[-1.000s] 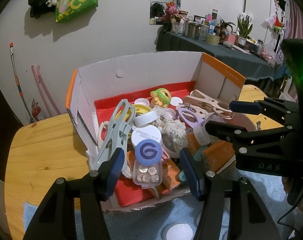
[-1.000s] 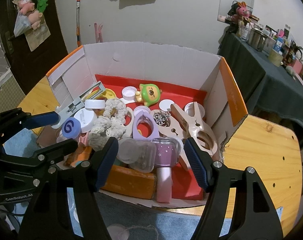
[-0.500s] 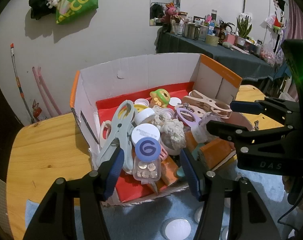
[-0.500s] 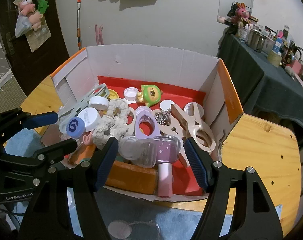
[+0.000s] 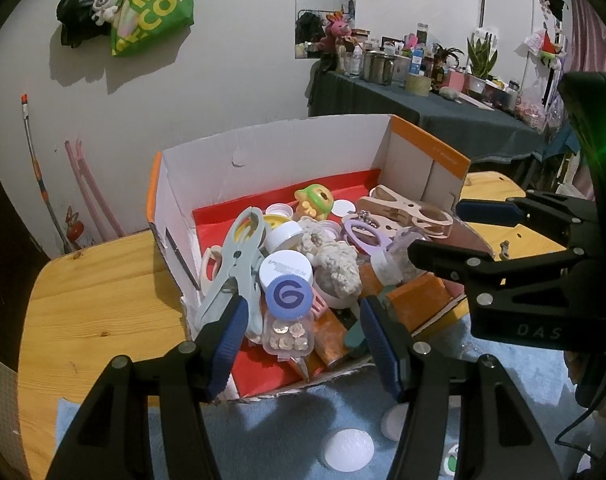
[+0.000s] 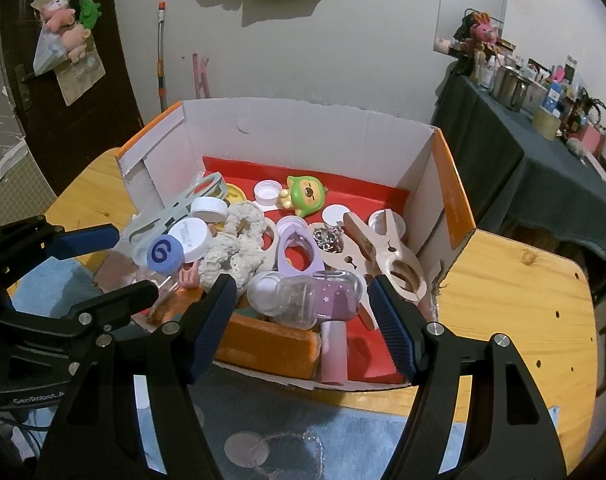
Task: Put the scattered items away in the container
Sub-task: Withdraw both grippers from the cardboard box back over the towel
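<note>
Right wrist view: orange block (image 6: 269, 344) half hidden behind fingers (image 6: 215, 334).

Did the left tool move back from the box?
Yes. The left tool has pulled back and a bit upward: against the cardboard box, more blue mat and a white disc now show below it.

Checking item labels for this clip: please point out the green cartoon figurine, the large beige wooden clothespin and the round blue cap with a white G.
green cartoon figurine (image 6: 306, 194), right wrist view, face.
large beige wooden clothespin (image 6: 387, 248), right wrist view, mid-body.
round blue cap (image 5: 289, 295), left wrist view, top.
</note>
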